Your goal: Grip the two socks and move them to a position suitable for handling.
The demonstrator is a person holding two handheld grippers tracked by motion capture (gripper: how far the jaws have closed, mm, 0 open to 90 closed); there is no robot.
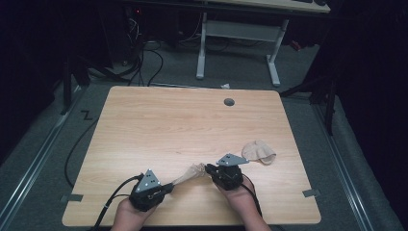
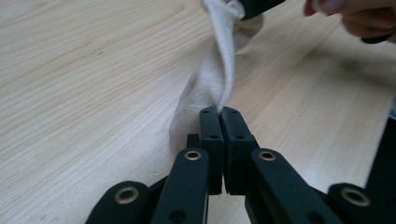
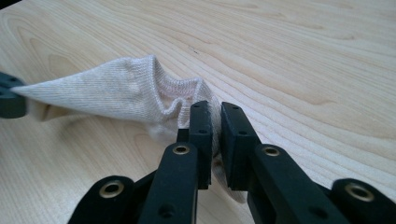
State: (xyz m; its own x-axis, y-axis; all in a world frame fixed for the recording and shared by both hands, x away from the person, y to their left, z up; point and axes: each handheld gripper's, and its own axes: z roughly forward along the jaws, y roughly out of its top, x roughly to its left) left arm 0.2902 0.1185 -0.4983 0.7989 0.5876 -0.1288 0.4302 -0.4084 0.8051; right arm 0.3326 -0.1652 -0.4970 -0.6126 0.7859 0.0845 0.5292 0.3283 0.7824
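Two tools (image 1: 169, 186) (image 1: 208, 169) clamped on one beige sock (image 1: 190, 173), table (image 1: 183, 120) beneath.

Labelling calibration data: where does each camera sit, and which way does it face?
High view: above the person's side, facing forward and down on the table; forearms and both hand-held grippers enter from below.
Left gripper view: along the left hand-held gripper, shut on the sock.
Right gripper view: along the right hand-held gripper, clamping the sock's other end.
Shared: the sock.
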